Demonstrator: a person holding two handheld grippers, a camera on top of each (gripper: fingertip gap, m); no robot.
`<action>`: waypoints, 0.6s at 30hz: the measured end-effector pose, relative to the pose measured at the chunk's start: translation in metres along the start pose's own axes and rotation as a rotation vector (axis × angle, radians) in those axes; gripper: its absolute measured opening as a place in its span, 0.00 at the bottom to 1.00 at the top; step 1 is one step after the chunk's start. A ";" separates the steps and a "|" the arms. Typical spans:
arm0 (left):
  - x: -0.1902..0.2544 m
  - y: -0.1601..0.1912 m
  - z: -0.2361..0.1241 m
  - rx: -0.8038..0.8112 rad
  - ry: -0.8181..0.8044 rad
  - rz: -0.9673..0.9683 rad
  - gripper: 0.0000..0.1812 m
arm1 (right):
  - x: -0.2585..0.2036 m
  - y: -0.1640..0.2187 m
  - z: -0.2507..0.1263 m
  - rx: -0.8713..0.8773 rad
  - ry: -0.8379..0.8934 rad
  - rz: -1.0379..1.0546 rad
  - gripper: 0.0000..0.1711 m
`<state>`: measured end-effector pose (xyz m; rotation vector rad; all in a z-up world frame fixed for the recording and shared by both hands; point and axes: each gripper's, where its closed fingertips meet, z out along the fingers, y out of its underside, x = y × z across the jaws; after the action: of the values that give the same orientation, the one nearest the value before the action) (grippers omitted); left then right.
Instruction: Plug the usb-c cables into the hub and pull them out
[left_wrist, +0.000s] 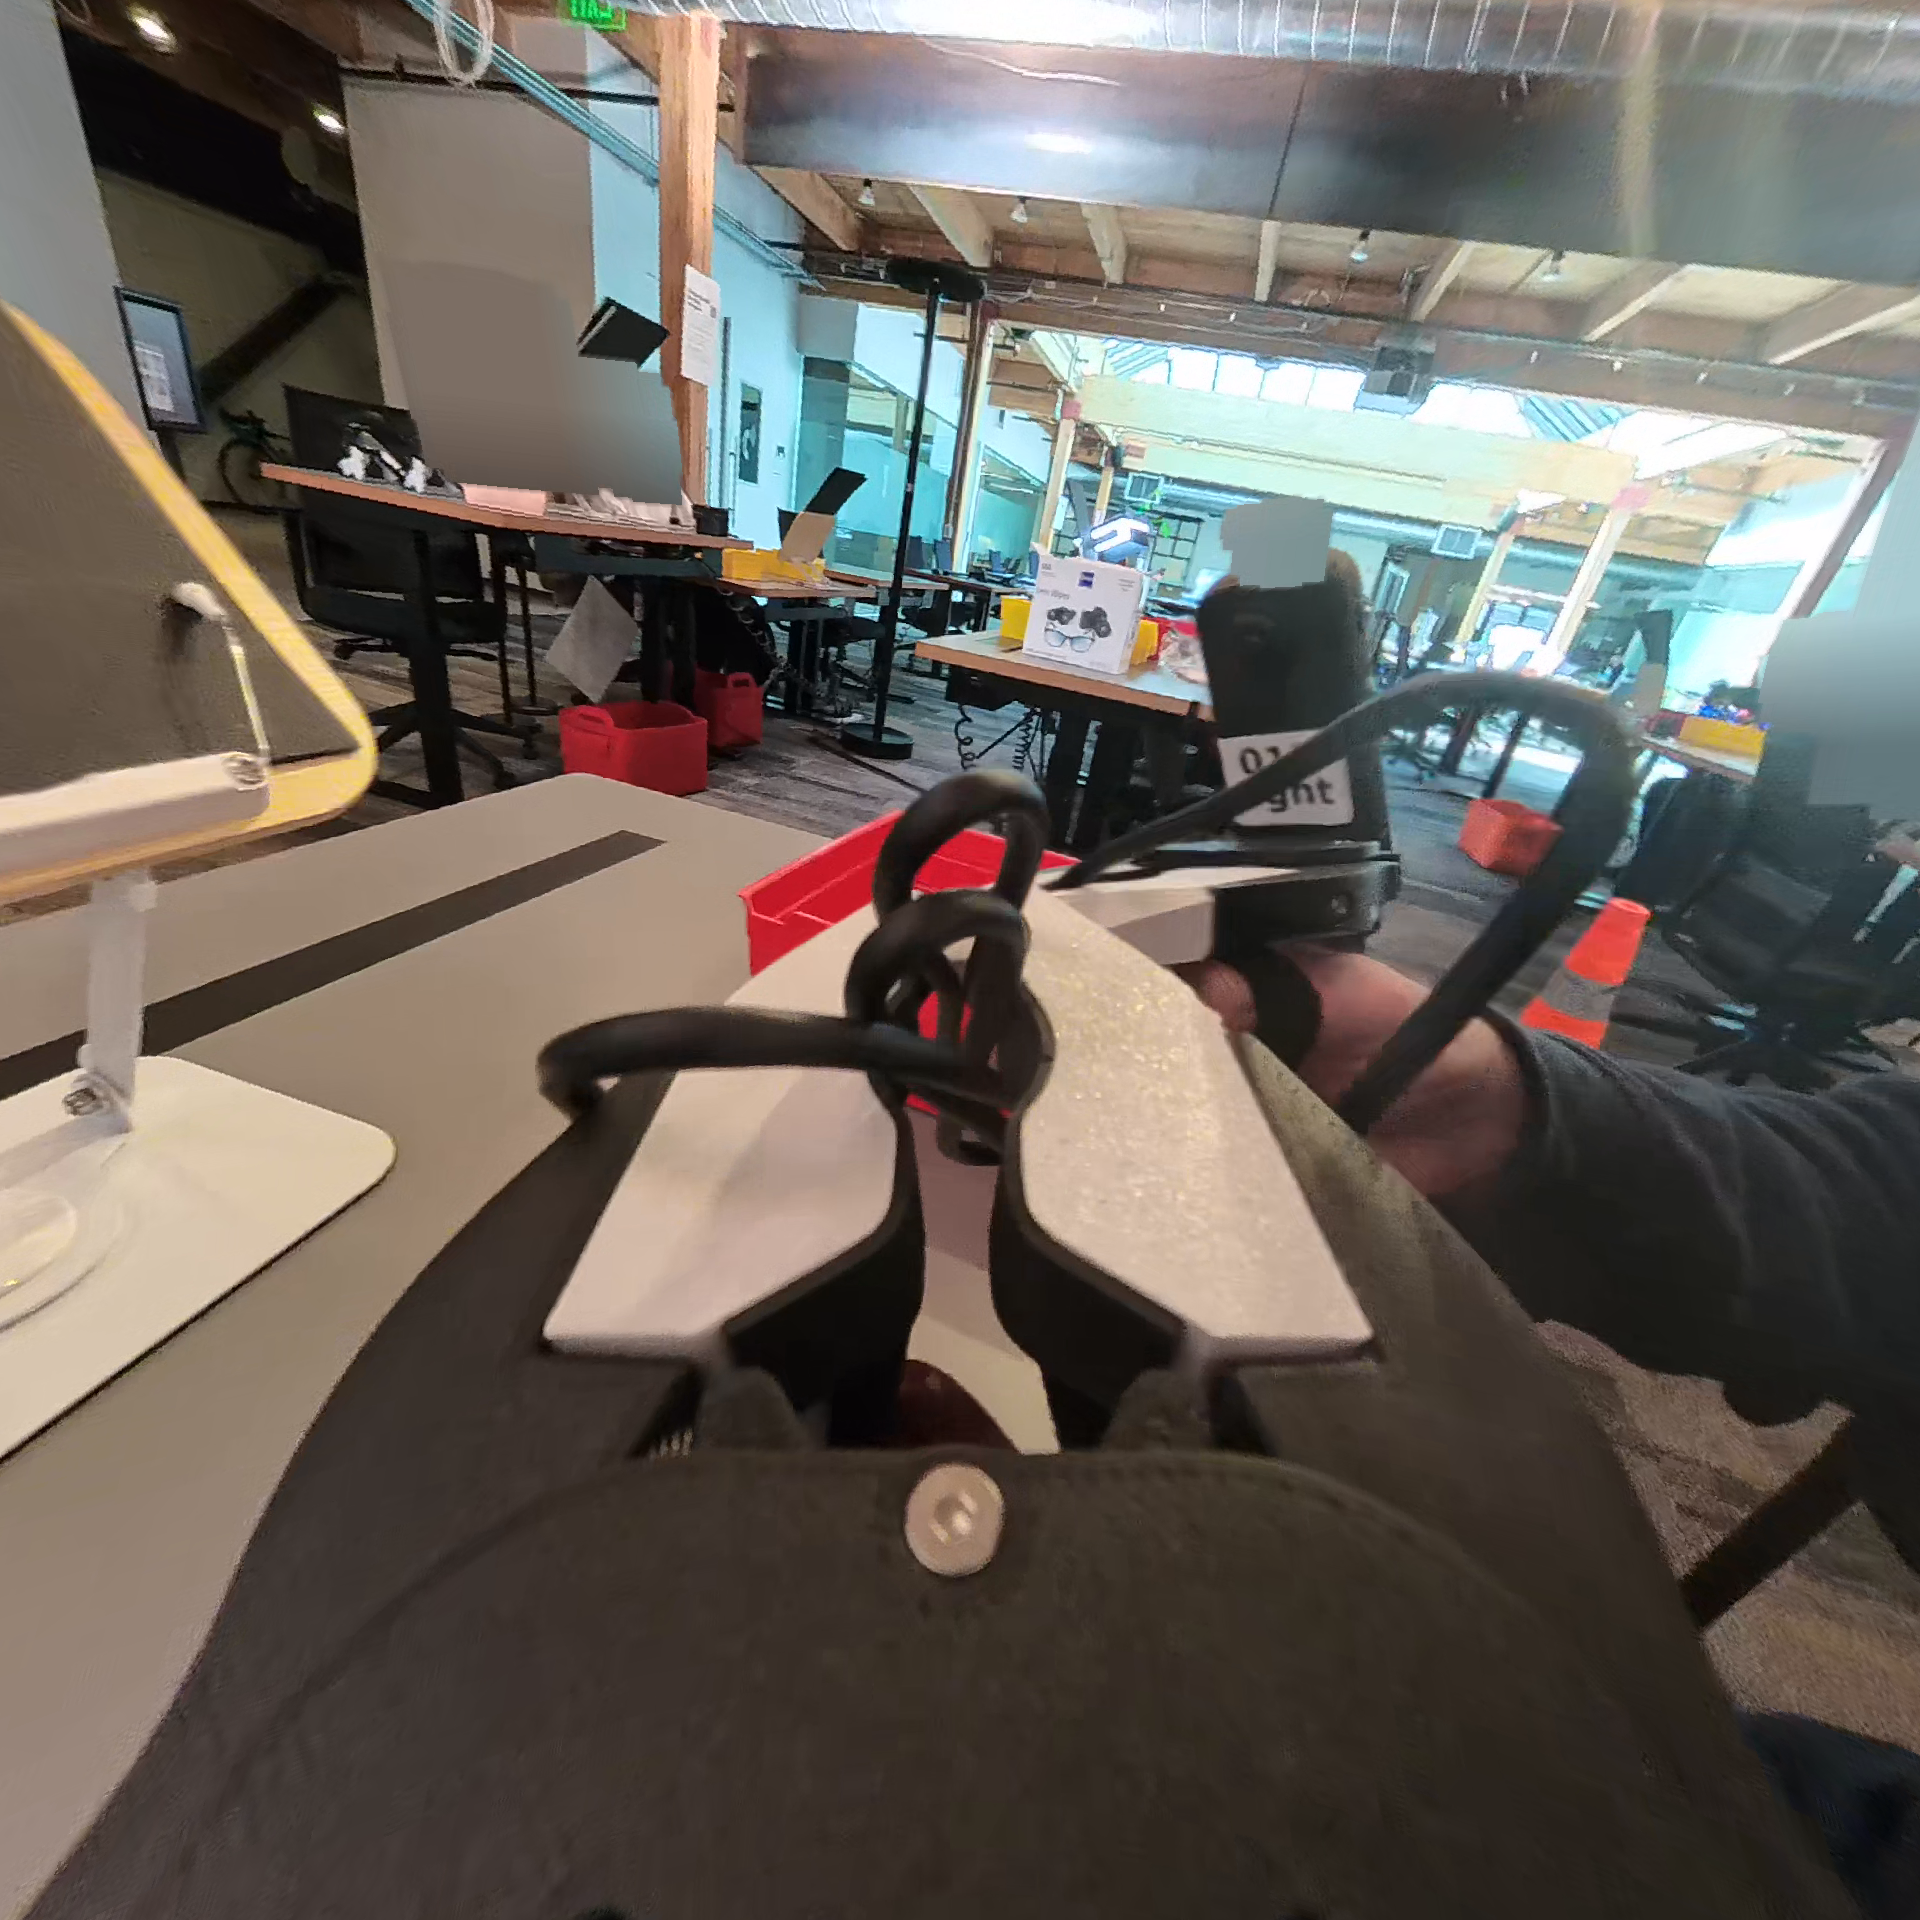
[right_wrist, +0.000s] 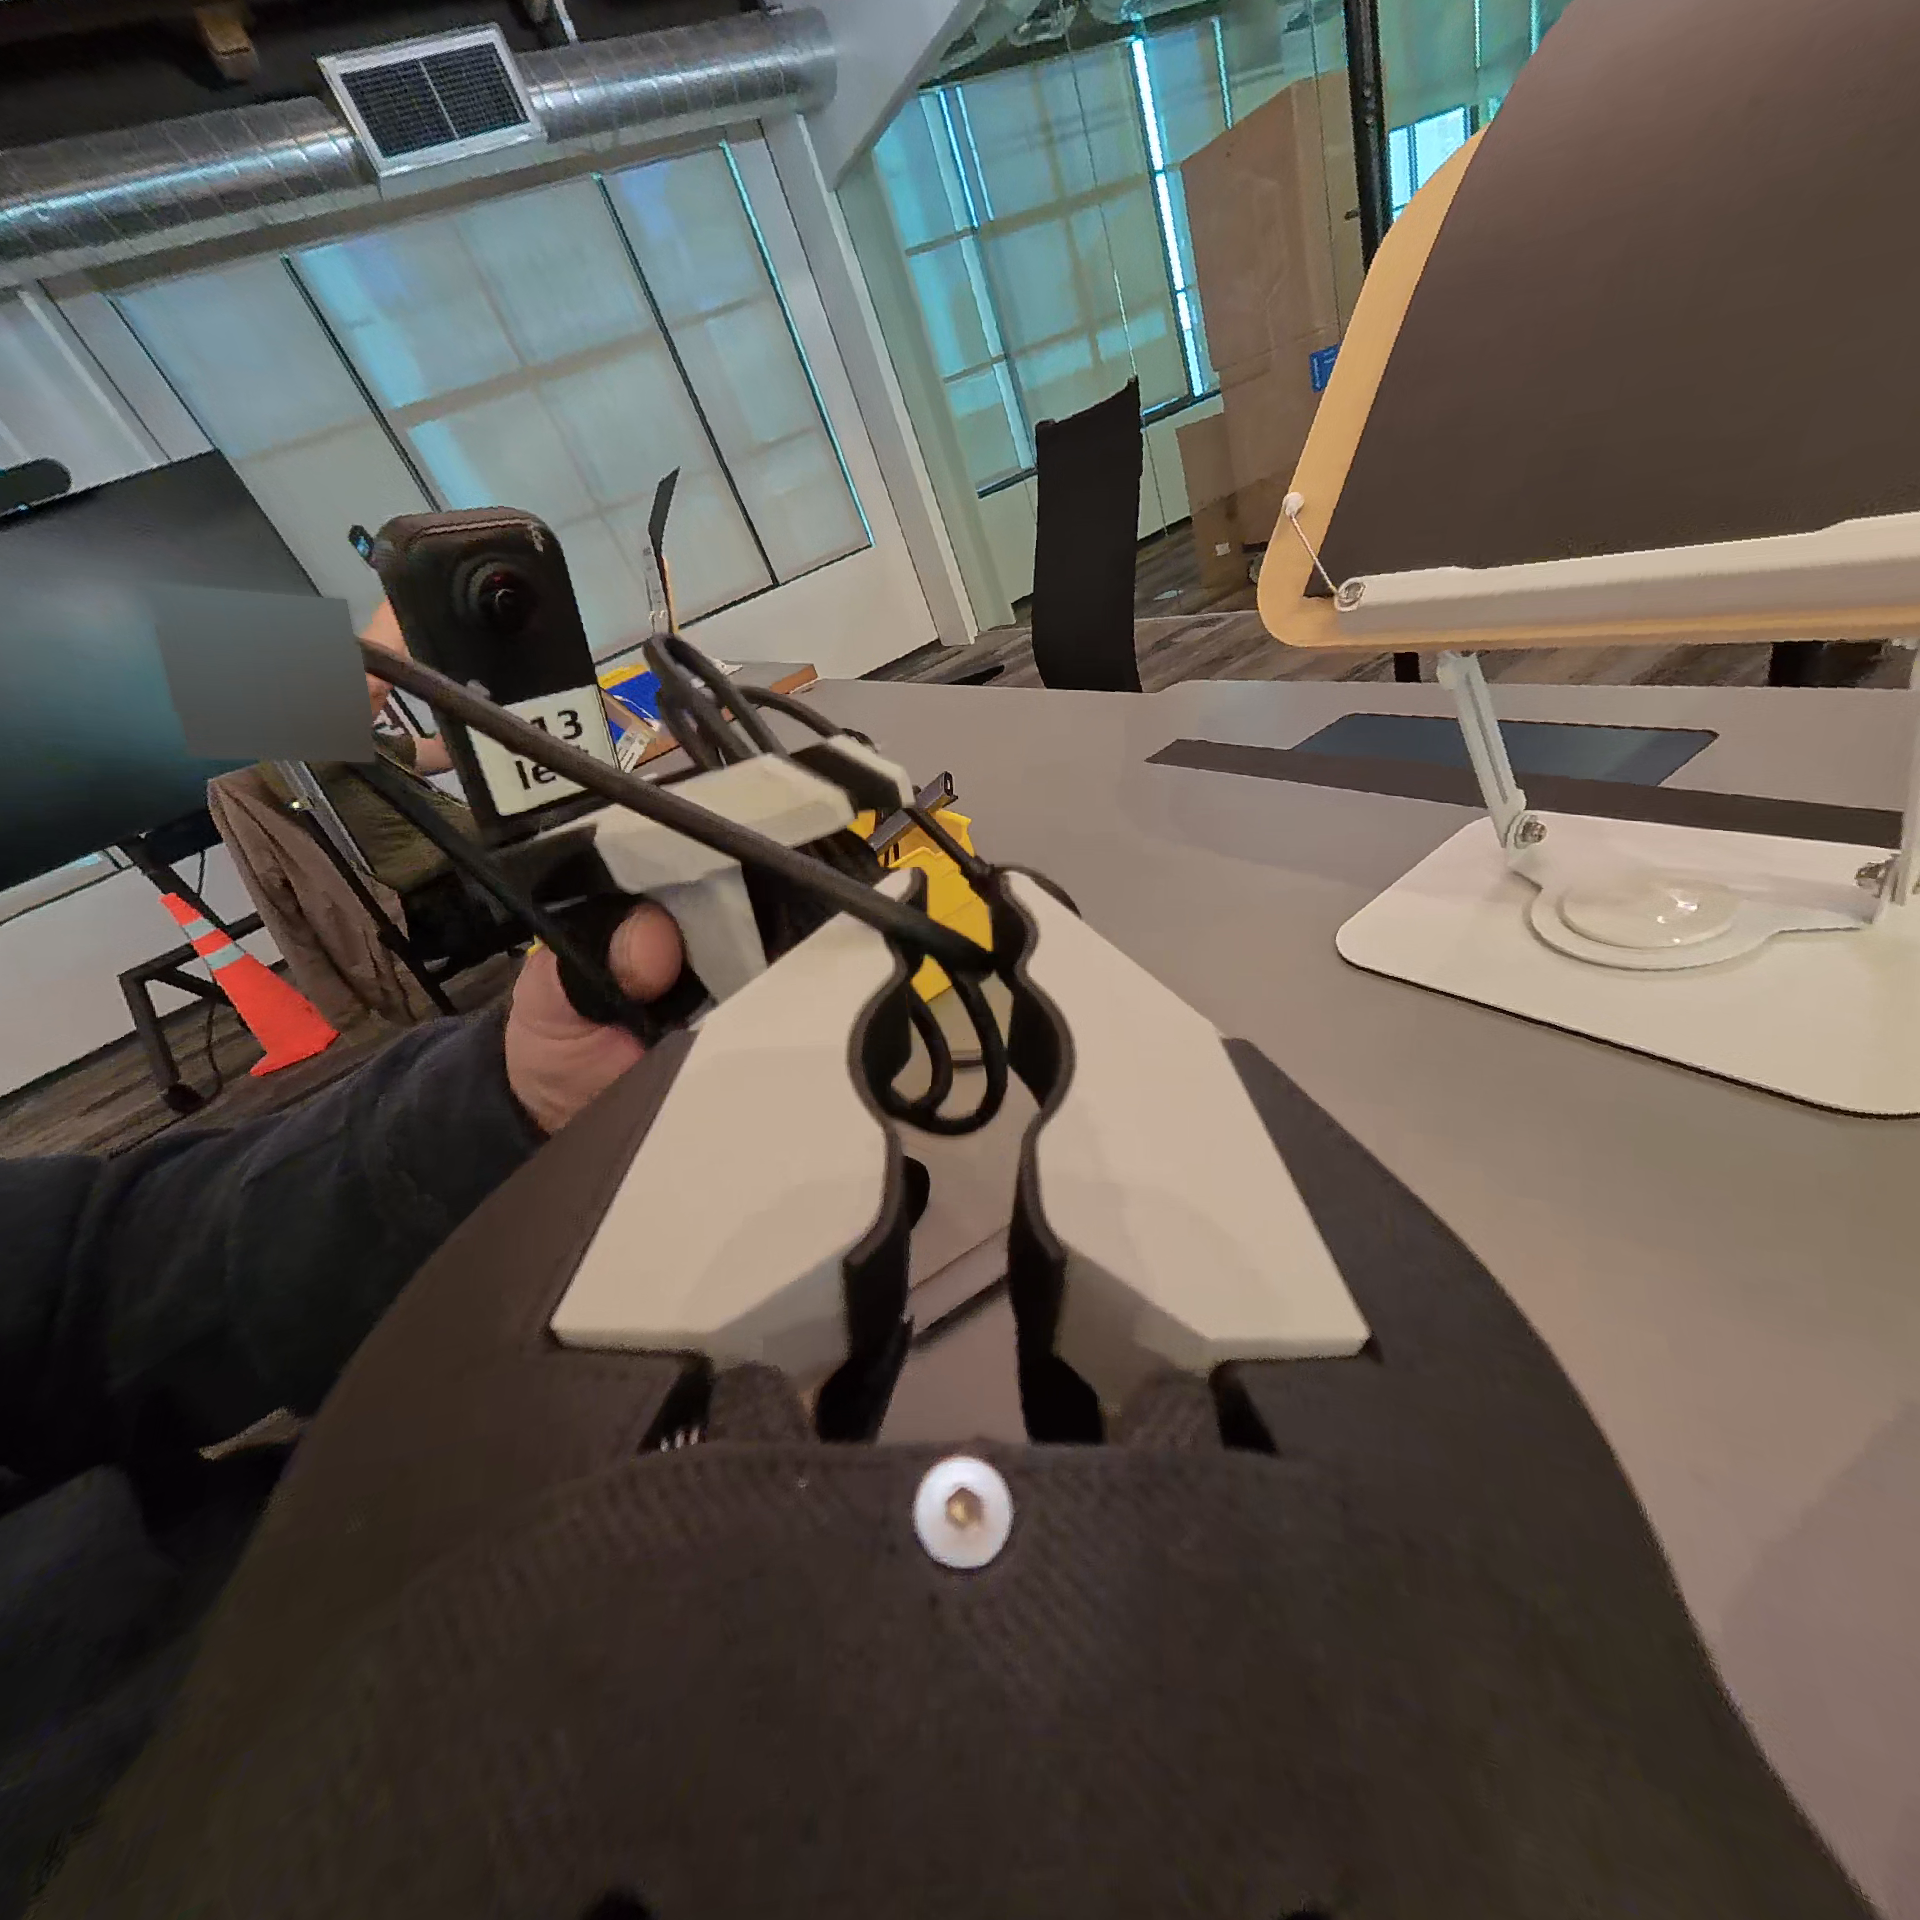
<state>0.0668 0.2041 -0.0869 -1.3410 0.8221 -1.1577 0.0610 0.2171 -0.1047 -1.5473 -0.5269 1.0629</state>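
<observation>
Black usb-c cables (left_wrist: 940, 997) hang in tangled loops, held in the air above the grey table (left_wrist: 436, 935). My left gripper (left_wrist: 971, 1049) is shut on the coiled loops. My right gripper (right_wrist: 992, 935) is shut on a cable strand (right_wrist: 727, 831), with more loops (right_wrist: 940, 1070) hanging in the hollow between its fingers. Each gripper shows in the other's view: the right gripper (left_wrist: 1132, 899) close ahead in the left wrist view, the left gripper (right_wrist: 800, 795) in the right wrist view. A slim dark bar (right_wrist: 914, 805), perhaps the hub, sits at a cable end between them.
A white tablet stand (right_wrist: 1621, 956) holding a wood-edged board (right_wrist: 1621, 312) stands on the table. A red bin (left_wrist: 821, 899) and a yellow bin (right_wrist: 940, 914) lie behind the grippers. A person's hands and dark sleeves (left_wrist: 1683, 1195) hold both tools. Orange cones (left_wrist: 1590, 966), desks and chairs stand beyond. My left and right fingertips are right by each other.
</observation>
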 end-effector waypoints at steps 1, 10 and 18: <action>-0.004 -0.002 -0.002 0.003 -0.014 -0.003 0.05 | 0.001 -0.001 -0.003 -0.001 0.004 -0.008 0.08; -0.024 -0.006 -0.012 -0.061 -0.081 -0.022 0.05 | -0.018 -0.014 -0.033 -0.108 0.109 -0.462 0.16; -0.014 0.004 -0.004 -0.113 -0.057 -0.012 0.05 | -0.069 0.008 -0.018 -0.224 0.010 -1.027 0.00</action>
<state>0.0601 0.2154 -0.0937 -1.4665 0.8497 -1.0913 0.0404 0.1498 -0.0890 -1.1884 -1.2807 0.2016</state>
